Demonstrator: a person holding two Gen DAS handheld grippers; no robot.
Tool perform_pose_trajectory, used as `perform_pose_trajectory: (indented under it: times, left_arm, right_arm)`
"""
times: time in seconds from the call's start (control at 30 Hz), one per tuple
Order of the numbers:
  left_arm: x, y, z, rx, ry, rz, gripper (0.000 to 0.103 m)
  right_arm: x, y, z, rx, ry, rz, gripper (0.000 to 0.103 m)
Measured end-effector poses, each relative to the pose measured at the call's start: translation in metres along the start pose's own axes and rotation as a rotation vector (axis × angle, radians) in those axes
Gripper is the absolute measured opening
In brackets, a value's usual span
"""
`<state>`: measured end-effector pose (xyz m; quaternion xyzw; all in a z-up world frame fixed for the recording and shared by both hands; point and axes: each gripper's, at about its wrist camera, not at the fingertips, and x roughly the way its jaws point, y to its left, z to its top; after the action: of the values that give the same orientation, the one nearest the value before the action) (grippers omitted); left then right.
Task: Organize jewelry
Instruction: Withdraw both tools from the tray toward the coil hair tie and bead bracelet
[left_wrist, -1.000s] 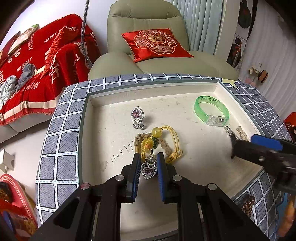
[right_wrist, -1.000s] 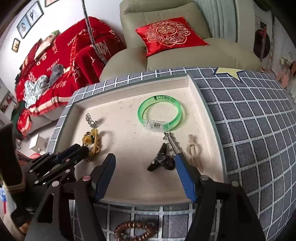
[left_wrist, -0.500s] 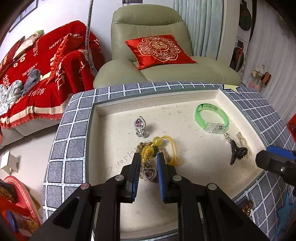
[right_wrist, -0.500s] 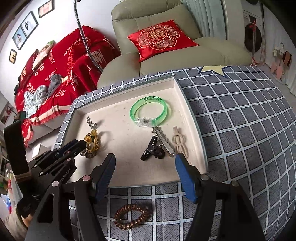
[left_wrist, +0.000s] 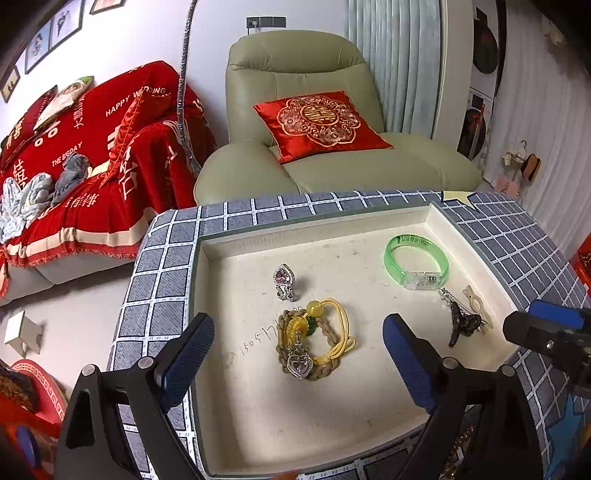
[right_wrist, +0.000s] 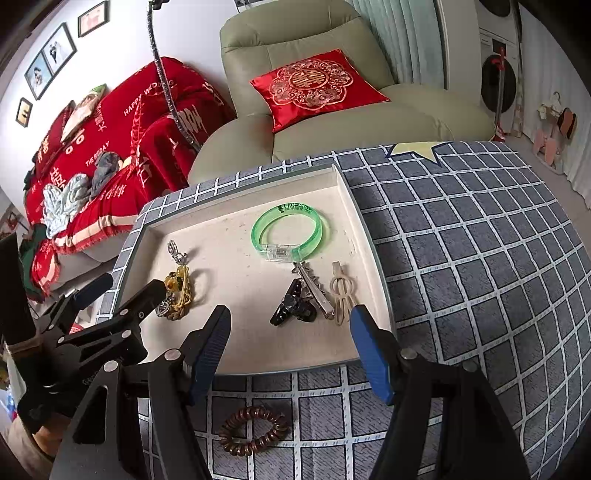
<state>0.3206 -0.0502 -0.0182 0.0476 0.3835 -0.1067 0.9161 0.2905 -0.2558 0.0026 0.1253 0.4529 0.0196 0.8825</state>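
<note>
A cream tray (left_wrist: 332, 229) (right_wrist: 365, 258) holds the jewelry. A yellow cord bracelet with a heart pendant (left_wrist: 310, 341) (right_wrist: 177, 293) lies at its middle-left, a silver gem brooch (left_wrist: 283, 278) behind it. A green bangle (left_wrist: 415, 260) (right_wrist: 288, 230), a black hair claw (left_wrist: 461, 325) (right_wrist: 293, 308), a silver clip (right_wrist: 314, 286) and a beige clip (right_wrist: 341, 293) lie on the right side. My left gripper (left_wrist: 299, 350) (right_wrist: 122, 288) is open and empty over the bracelet. My right gripper (right_wrist: 290, 345) is open and empty at the tray's near edge.
A brown bead bracelet (right_wrist: 253, 430) lies on the grey checked cloth (right_wrist: 461, 258) in front of the tray. A green armchair with a red cushion (left_wrist: 317, 122) and a red-covered sofa (left_wrist: 74, 155) stand behind the table.
My left gripper has opened and let go of the heart pendant, which now lies in the tray. Both grippers have pulled back and up from the tray.
</note>
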Motion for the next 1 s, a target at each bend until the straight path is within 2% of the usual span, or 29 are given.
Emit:
perform_pose_trajectory:
  times: [0.1,0.2,0.27,0.33,0.47,0.7,1.0]
  left_arm:
    - [-0.002,0.0,0.0,0.008,-0.009,0.014,0.103]
    - [-0.004,0.0,0.0,0.007,-0.008,0.003,0.103]
    - [-0.006,0.0,0.0,0.007,-0.01,0.002,0.103]
    - [-0.008,0.0,0.0,0.013,-0.012,0.005,0.103]
    - [-0.013,-0.001,-0.001,0.019,-0.014,0.012,0.103]
    - [-0.022,0.0,-0.002,0.022,-0.017,0.015,0.103]
    - [-0.041,0.001,-0.013,0.025,-0.018,0.003,0.103]
  right_arm:
    - [-0.001,0.001,0.0,-0.004,0.0,0.001,0.071]
    - [-0.003,0.006,0.0,-0.022,-0.017,-0.008,0.086]
    - [-0.007,0.01,-0.002,-0.038,-0.041,-0.014,0.086]
    - [-0.01,0.014,-0.002,-0.052,-0.063,-0.025,0.103]
    - [-0.018,0.019,-0.001,-0.068,-0.103,-0.016,0.103]
    - [-0.026,0.023,-0.001,-0.096,-0.092,-0.062,0.103]
    - [-0.036,0.021,-0.009,-0.078,-0.063,-0.043,0.103]
